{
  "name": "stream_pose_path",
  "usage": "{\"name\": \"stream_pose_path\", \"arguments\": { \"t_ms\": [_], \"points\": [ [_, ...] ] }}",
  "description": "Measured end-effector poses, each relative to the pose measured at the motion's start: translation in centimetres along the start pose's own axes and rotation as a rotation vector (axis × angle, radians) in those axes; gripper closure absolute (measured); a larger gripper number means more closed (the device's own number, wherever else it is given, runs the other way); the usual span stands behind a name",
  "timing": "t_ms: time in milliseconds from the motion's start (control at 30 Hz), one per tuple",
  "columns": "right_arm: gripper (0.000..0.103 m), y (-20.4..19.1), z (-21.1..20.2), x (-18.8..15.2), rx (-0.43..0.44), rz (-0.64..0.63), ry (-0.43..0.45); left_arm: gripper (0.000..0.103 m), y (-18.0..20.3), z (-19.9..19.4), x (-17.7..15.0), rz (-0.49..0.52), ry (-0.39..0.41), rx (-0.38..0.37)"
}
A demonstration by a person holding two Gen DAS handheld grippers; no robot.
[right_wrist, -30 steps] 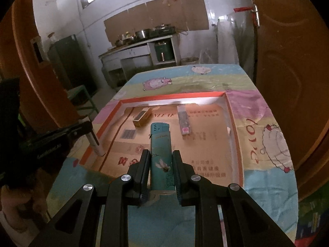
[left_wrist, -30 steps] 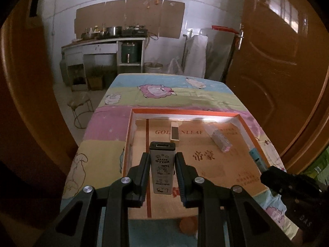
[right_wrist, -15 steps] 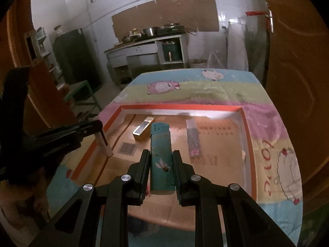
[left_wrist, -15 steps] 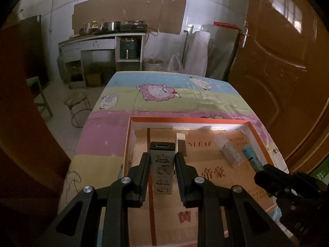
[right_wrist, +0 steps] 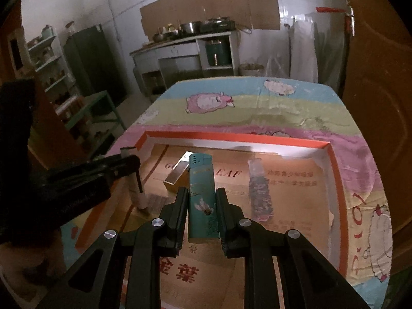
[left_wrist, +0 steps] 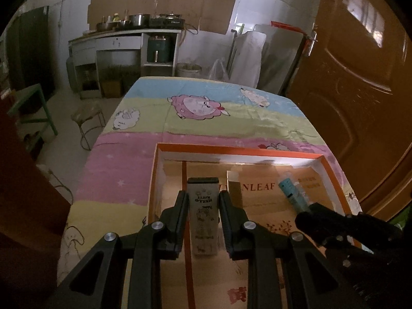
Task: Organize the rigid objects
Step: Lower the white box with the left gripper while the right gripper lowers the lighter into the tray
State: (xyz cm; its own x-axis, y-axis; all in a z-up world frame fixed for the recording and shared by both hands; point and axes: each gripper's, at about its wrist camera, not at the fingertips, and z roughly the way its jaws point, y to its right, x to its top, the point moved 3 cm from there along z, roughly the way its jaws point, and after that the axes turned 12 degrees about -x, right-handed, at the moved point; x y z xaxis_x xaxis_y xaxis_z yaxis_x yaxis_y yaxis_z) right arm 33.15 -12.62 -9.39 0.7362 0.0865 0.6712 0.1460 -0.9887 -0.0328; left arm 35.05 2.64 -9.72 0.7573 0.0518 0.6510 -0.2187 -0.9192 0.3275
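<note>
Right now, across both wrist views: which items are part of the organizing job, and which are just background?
In play:
- silver lighter, held by left gripper
- teal lighter, held by right gripper
- orange-rimmed box tray
- gold lighter and dark patterned lighter lying in the tray

Background:
- sheep-print cloth
- stool
- counter with pots
- wooden door

Legible print, both wrist views
Cardboard liner (left_wrist: 270,200) in the orange-rimmed box: "NLEAF" in one view, "金葉" in the other; silver lighter (left_wrist: 203,221): "HELLO KITTY", upside down.
</note>
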Motion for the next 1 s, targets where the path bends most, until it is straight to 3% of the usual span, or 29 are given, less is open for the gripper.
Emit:
{"name": "stream_pose_path", "arguments": {
  "t_ms": [633,1000],
  "points": [
    [0.080,-0.5,2.9,-1.1,-0.001,-0.029,-0.058,0.078,-0.9,3.5,-1.2,-0.008,-0.069,0.030],
    [0.080,-0.9,3.7,-1.7,-0.053,-0.080,-0.074,0.078,-1.2,4.0,-1.4,-0.005,-0.079,0.034]
  ]
}}
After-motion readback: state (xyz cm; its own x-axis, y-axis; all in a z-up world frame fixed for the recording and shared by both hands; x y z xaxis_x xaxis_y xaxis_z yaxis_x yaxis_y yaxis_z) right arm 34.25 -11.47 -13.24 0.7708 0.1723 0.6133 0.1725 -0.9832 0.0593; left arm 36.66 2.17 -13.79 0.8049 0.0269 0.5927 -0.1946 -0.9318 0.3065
